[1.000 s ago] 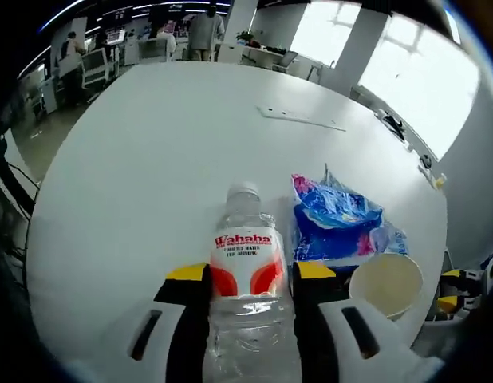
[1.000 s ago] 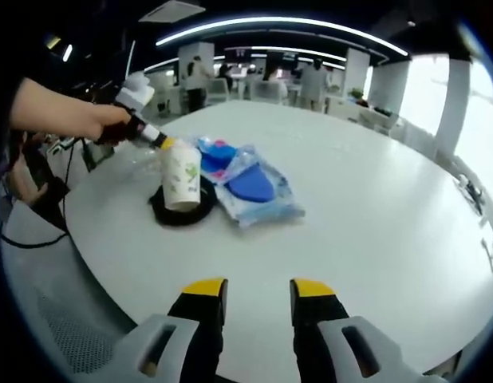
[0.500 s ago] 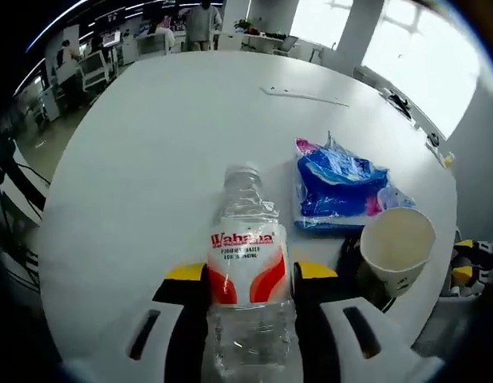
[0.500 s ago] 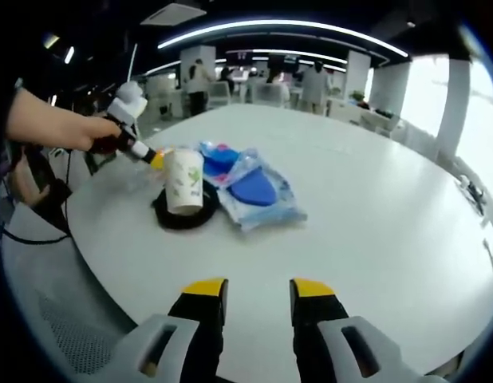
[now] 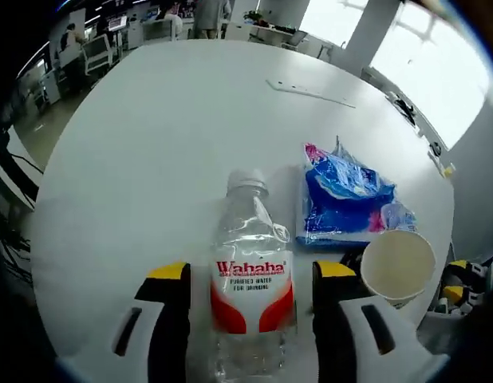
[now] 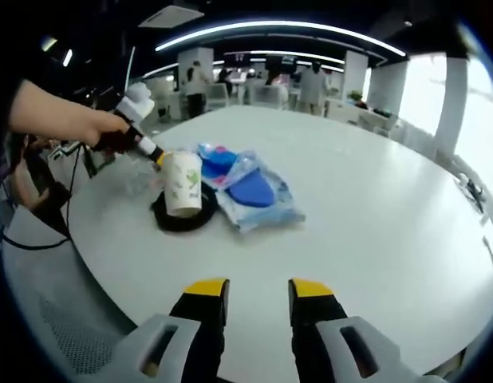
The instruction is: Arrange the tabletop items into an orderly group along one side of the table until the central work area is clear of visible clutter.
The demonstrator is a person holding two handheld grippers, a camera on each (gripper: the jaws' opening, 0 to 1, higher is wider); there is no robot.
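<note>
Bottle (image 5: 250,215) sits between the left gripper (image 5: 252,271) jaws, just beside the cup (image 5: 398,265). Its long axis runs straight along the jaws, cap pointing away from you. Left jaws are spread, with a sliver of gap on each side of the label, so I read it as not clamped. I can't tell whether the bottle rests fully on the table (image 5: 151,120). The blue pack (image 5: 346,195) lies just past the cup, touching or nearly touching it, and flat. In the right gripper view the cup (image 6: 183,183) stands upright on a dark ring (image 6: 160,215), with the pack (image 6: 250,187) against that ring on the side away from your hand (image 6: 79,124). The left gripper (image 6: 143,144) comes in over the far side of the cup, angled down. The right gripper (image 6: 257,289) is well apart from the cup, jaws parted, nothing between them, bare table ahead. Key relation: the left arm is far nearer the cluster than the right. Bottle, cup and pack already sit bunched by the table edge next to you, so my guess is the grouping is mostly done. If you regrip the bottle, close square across the label; the thin plastic will likely crumple. Watch the outer left jaw: it's close to the cup rim and a sideways nudge could tip it.
</note>
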